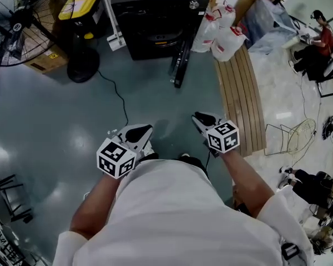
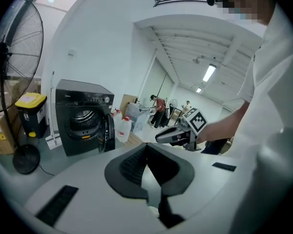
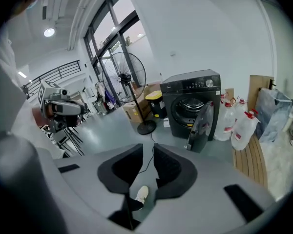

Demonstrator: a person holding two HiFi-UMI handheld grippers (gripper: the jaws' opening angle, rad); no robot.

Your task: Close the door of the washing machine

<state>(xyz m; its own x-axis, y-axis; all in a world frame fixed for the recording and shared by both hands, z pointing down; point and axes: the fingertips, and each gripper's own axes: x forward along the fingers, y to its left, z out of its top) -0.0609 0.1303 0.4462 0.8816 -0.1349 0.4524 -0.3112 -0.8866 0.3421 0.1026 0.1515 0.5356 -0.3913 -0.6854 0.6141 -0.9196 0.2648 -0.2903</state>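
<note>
The black washing machine (image 1: 158,15) stands at the far side of the floor, its round door (image 1: 180,65) swung open toward me. In the left gripper view the machine (image 2: 83,121) and its door (image 2: 107,133) are a good way ahead; the right gripper view shows the door (image 3: 201,126) edge-on. My left gripper (image 1: 140,132) hangs over the floor well short of the machine, its tips together on nothing. My right gripper (image 1: 202,118) is level with it, and floor shows through the gap between its jaws (image 3: 147,151), which hold nothing.
A pedestal fan (image 1: 22,21) and a yellow-lidded bin (image 1: 80,4) stand left of the machine. A cable (image 1: 119,98) crosses the floor. Water jugs (image 1: 225,37) and a slatted wooden platform (image 1: 241,98) are on the right. A person (image 1: 316,40) sits far right.
</note>
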